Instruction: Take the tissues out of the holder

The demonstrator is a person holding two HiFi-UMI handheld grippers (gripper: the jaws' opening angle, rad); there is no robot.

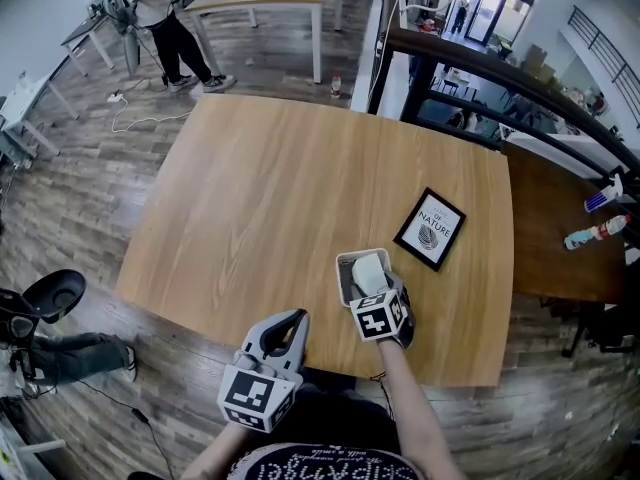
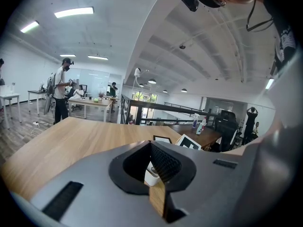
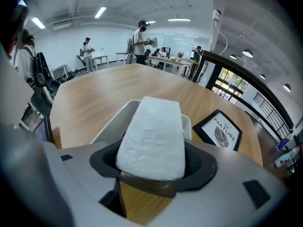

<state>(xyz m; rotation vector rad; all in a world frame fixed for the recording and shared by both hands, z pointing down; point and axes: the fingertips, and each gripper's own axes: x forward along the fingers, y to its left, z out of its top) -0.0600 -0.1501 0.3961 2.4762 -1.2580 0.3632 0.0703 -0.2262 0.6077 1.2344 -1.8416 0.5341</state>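
Observation:
A white tissue pack [image 1: 370, 272] stands in a pale open holder [image 1: 346, 268] near the front edge of the wooden table [image 1: 260, 188]. In the right gripper view the tissue pack [image 3: 154, 136] leans out of the holder [image 3: 117, 118] toward the camera and fills the space between the jaws. My right gripper [image 1: 373, 288] [image 3: 151, 148] is shut on it, a pad against each side. My left gripper [image 1: 296, 320] [image 2: 151, 146] hangs at the table's front edge, left of the holder [image 2: 151, 176], shut with nothing in it.
A black-framed "NATURE" picture [image 1: 430, 230] [image 3: 220, 129] lies flat just right of the holder. A darker table with spray bottles [image 1: 598, 232] adjoins on the right, behind a railing [image 1: 500, 78]. A person [image 1: 165, 18] stands by a far table.

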